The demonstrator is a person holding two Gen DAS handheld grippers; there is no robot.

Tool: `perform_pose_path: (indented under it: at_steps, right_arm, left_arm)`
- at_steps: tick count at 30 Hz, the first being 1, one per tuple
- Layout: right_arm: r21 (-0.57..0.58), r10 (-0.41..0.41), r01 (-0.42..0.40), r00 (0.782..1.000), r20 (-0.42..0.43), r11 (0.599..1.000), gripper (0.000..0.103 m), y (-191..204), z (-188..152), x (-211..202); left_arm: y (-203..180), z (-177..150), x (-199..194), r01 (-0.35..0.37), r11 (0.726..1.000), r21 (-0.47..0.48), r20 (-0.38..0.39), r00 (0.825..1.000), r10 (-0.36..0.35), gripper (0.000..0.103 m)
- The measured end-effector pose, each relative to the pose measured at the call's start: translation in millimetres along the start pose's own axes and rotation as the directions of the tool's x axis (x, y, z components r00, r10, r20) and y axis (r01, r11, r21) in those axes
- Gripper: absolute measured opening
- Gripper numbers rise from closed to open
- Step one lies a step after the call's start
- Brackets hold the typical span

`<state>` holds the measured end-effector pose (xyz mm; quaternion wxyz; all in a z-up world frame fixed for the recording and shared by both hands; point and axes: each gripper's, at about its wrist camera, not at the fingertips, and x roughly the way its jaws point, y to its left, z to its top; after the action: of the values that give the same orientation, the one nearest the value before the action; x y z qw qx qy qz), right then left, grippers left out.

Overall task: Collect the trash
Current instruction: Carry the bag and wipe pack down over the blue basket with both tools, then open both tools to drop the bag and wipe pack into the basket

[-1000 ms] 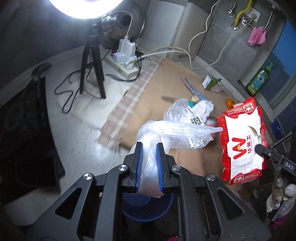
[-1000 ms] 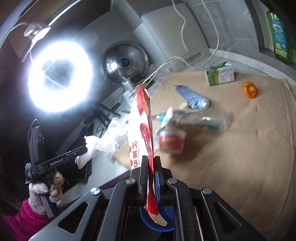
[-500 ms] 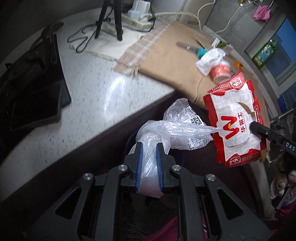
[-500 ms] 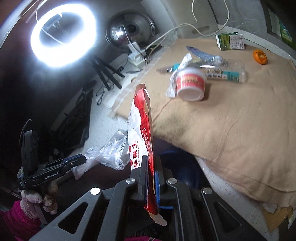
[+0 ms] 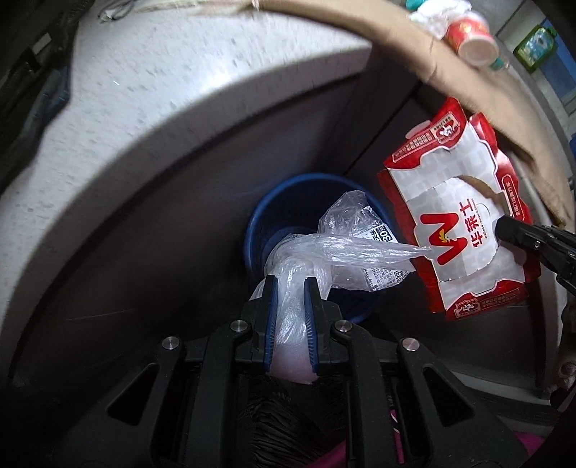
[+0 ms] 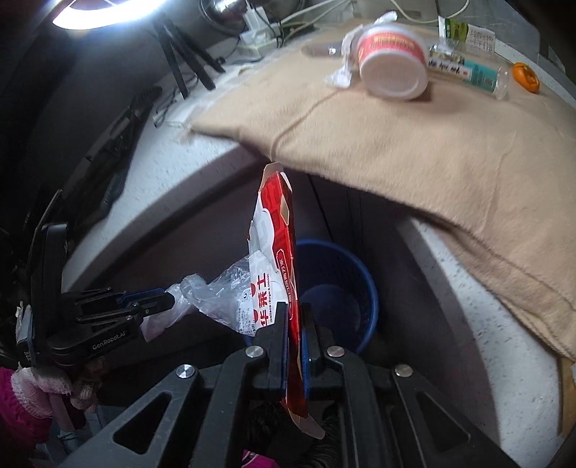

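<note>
My left gripper (image 5: pixel 291 284) is shut on a crumpled clear plastic bag (image 5: pixel 338 248) and holds it just above the blue waste bin (image 5: pixel 259 230) below the counter edge. My right gripper (image 6: pixel 294 310) is shut on a flattened red and white carton (image 6: pixel 275 259), held upright over the same blue bin (image 6: pixel 338 288). The carton (image 5: pixel 464 230) also shows at the right of the left wrist view, and the bag (image 6: pixel 216 291) and left gripper (image 6: pixel 169 297) at the left of the right wrist view.
The grey counter (image 5: pixel 144 118) overhangs the bin. On its tan cloth (image 6: pixel 414 144) lie a red and white cup (image 6: pixel 390 59), a crumpled tissue (image 6: pixel 343 68), a clear bottle (image 6: pixel 471 68), an orange piece (image 6: pixel 526 75) and a small carton (image 6: pixel 464 32). A ring light (image 6: pixel 90 10) and cables stand behind.
Both grippers have dropped from counter height to below the counter edge, carrying the bag and the carton down over the blue bin. Both stay shut.
</note>
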<state>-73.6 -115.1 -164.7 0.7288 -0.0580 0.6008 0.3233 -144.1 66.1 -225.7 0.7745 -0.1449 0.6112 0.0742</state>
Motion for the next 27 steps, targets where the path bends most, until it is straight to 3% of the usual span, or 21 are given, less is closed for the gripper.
perform_pose_path:
  at_steps: [10,27]
  right_arm:
    - [-0.010,-0.063,0.063,0.996,-0.062,0.998,0.003,-4.6,-2.1,52.1]
    - [-0.044,-0.133,0.128,0.983,-0.129,0.991,0.003,-0.2,7.3,106.0]
  left_arm:
    - [-23.6,-3.3,55.9,-0.064,0.995,0.078,-0.048,0.997,0.068,0.013]
    - [-10.9,3.4,93.0,-0.023,1.000,-0.001,-0.105,0.994,0.023,0.013]
